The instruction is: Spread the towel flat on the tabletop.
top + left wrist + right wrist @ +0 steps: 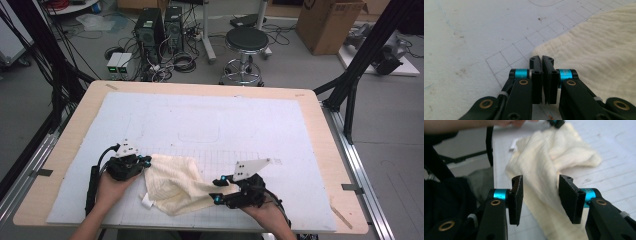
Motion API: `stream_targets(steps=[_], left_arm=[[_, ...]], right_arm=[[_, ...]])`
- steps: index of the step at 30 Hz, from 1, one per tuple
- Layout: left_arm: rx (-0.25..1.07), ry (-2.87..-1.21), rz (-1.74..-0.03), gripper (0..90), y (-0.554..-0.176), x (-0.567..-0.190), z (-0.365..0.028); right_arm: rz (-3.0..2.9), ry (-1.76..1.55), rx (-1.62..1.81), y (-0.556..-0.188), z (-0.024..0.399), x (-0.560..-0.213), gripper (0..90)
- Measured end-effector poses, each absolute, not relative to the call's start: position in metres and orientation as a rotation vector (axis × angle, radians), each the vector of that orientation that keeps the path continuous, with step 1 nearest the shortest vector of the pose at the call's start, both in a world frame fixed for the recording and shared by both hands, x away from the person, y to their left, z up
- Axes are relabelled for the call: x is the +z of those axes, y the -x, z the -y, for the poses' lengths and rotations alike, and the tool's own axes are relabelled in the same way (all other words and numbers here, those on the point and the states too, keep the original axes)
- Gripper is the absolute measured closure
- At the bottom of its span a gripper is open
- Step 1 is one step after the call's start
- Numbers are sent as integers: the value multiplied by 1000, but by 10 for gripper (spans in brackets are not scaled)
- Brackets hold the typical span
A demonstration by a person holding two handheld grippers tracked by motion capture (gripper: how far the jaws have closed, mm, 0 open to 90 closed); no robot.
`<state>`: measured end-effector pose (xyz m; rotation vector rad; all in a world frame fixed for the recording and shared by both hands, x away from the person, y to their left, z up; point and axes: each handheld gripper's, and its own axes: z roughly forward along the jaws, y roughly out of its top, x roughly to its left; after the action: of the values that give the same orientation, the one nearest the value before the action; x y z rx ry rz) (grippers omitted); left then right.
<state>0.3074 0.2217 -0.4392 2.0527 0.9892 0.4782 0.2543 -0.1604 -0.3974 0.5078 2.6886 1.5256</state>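
1. High view: cream cloth [175, 182] crumpled in the lower middle of the frame, lying on the white gridded mat [210, 125] that covers the bench [65, 150].
2. Left gripper [145, 161] at the cloth's upper-left corner, lower left of the frame; in the left gripper view, fingers [535, 75] pressed together with no gap, the cloth's edge [599, 50] right at their tips, any pinch of fabric too fine to tell.
3. Right gripper [219, 190] at the cloth's lower-right edge; in the right gripper view, fingers [515, 197] spread apart, a fold of cloth [544, 182] running between them, untouched by the pads.
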Motion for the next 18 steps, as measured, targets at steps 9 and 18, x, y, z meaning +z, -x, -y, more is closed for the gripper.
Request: stream_targets(steps=[9,18], left_arm=[[482,-2052,-987,860,-306,-439,-222],[504,-2011,-994,861,-306,-436,-228]], right_arm=[[-2624,-587,1551,-288,154,-389,610],[-2681,-689,1404,-326,126,-412,649]])
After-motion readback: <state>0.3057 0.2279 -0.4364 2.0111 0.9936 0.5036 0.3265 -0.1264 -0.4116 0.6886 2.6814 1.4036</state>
